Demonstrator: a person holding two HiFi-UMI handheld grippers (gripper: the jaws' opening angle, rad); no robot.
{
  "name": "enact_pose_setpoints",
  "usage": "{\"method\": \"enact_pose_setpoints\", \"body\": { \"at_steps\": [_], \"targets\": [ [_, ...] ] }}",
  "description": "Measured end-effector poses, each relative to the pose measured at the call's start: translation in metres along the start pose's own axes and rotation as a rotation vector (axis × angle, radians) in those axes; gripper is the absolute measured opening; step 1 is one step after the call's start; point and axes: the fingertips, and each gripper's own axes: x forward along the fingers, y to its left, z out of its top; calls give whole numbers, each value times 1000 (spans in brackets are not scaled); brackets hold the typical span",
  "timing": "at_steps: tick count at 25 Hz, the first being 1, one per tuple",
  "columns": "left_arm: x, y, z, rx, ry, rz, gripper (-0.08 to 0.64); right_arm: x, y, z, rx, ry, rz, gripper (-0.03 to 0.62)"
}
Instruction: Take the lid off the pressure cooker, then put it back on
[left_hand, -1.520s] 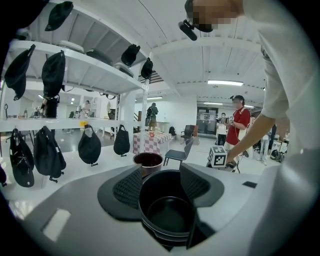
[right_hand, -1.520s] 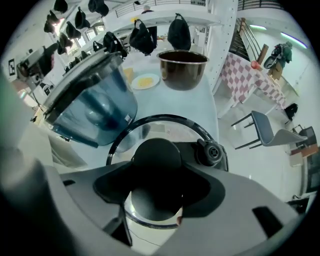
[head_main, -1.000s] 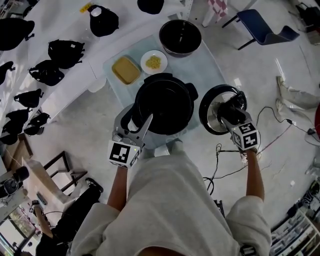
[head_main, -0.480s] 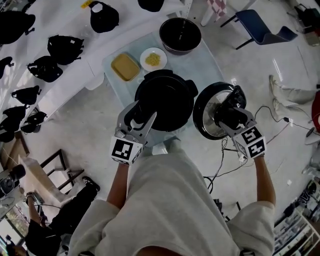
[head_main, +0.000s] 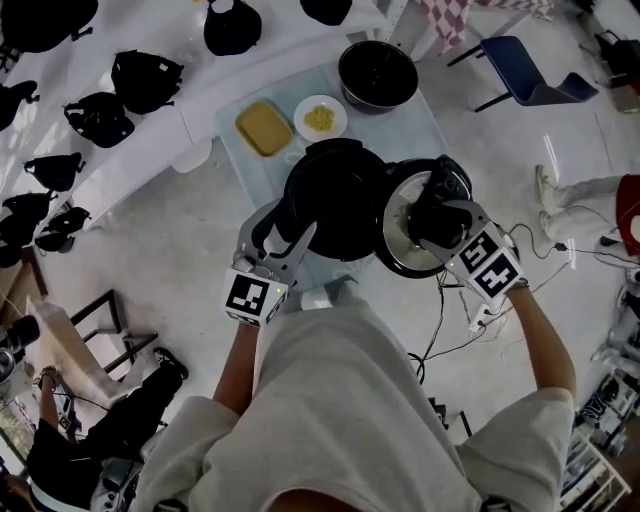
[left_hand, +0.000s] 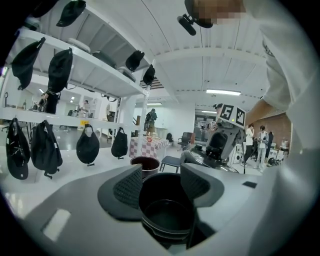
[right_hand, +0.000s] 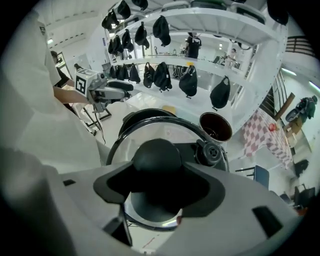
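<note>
The black pressure cooker (head_main: 335, 195) stands open on a pale blue table top, its dark inner pot (left_hand: 167, 210) showing. My left gripper (head_main: 285, 240) reaches its near left side, and its jaws hold a round black part of the cooker between the pads (left_hand: 129, 187). The lid (head_main: 400, 255), glass with a steel rim, hangs tilted over the cooker's right edge. My right gripper (head_main: 435, 215) is shut on the lid's black knob (right_hand: 156, 155). A round vent valve (right_hand: 210, 152) sits beside the knob. The cooker's rim (right_hand: 137, 115) shows just beyond the lid.
On the table top (head_main: 420, 120) behind the cooker stand a yellow block in a container (head_main: 264, 128), a small plate of yellow food (head_main: 320, 118) and a dark bowl (head_main: 378, 72). White shelves with black bags (head_main: 145, 80) run to the left. A blue chair (head_main: 520, 65) and floor cables (head_main: 450, 320) are on the right.
My right gripper has carried the lid up and to the left, from beside the cooker to over its right edge, rolling it as it went. The left gripper stays at the cooker.
</note>
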Motion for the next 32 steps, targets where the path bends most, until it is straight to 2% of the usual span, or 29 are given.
{"method": "enact_pose_setpoints", "body": {
  "at_steps": [9,19,32],
  "targets": [
    [-20,18,-5,-19,-15,28,223,39,29,42,-155,96,90,272],
    [-42,34,-5,-25,-32,72,223,69,47,89,-283,151,140,272],
    [-67,54,-11,-33,-24,139,223,104,55,117,-348,184,166,272]
  ]
}}
